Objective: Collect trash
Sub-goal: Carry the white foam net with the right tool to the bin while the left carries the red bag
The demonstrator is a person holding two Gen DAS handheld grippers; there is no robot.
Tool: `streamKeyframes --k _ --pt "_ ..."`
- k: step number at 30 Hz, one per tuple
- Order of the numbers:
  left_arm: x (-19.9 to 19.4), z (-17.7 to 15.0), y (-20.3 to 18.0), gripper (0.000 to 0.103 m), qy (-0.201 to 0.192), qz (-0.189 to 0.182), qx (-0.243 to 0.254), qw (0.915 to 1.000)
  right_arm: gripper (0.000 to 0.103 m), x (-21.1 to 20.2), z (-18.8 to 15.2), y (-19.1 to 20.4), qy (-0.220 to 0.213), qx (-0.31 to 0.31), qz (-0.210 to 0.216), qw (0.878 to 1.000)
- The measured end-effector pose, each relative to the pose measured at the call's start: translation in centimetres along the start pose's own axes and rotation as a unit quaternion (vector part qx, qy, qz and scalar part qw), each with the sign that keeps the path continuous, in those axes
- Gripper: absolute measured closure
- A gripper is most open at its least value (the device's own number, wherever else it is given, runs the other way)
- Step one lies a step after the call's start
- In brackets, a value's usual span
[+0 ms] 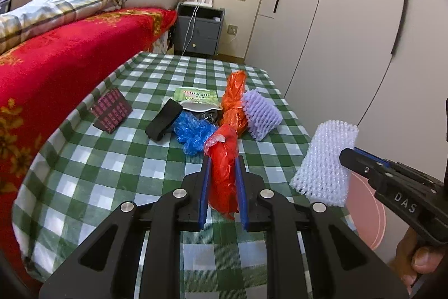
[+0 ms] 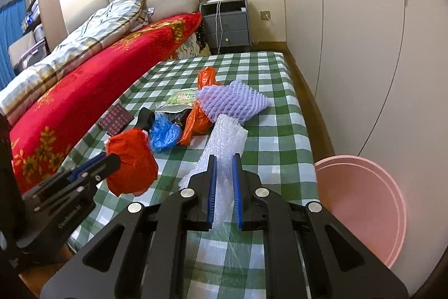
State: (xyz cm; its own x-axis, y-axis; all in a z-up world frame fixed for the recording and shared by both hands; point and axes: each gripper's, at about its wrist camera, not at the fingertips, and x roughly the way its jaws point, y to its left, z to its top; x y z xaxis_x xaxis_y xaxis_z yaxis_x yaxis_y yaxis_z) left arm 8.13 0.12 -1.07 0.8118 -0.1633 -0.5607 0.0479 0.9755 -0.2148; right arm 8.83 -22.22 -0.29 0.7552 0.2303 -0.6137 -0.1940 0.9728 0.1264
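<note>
So both claws have something in them right now. The left claw is clenched on a crumpled red plastic bag, blue pads pressing in from both sides, and from the right wrist view that same red plastic bag looks lifted a bit off the green-and-white checked tabletop near its left side. The right claw is grasping a piece of white foam netting, which hangs at the right edge of the tabletop in the left wrist view, right by the pink bin that sits on the floor just beside the tabletop's right edge. The rest of the trash is bunched in the middle of the tabletop: an orange plastic bag, a purple foam net just beside it on the right, a blue plastic bag, a green snack packet behind that with its torn silver mouth facing forward, and a black folded thing touching the blue bag's left side. A small dark box with a pink pattern stands tilted, well apart from the pile toward the bed. The bed with the red blanket runs along the left, and a grey nightstand sits against the far wall.
</note>
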Motion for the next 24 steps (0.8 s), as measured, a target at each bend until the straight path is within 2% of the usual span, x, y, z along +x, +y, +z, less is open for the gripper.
streamKeyframes --k 24 --pt "-2.6 -0.1 -1.4 0.086 -0.017 -0.023 0.017 0.9995 0.092 -6.2 1.5 0.0 -0.034 -0.032 -0.003 0.999"
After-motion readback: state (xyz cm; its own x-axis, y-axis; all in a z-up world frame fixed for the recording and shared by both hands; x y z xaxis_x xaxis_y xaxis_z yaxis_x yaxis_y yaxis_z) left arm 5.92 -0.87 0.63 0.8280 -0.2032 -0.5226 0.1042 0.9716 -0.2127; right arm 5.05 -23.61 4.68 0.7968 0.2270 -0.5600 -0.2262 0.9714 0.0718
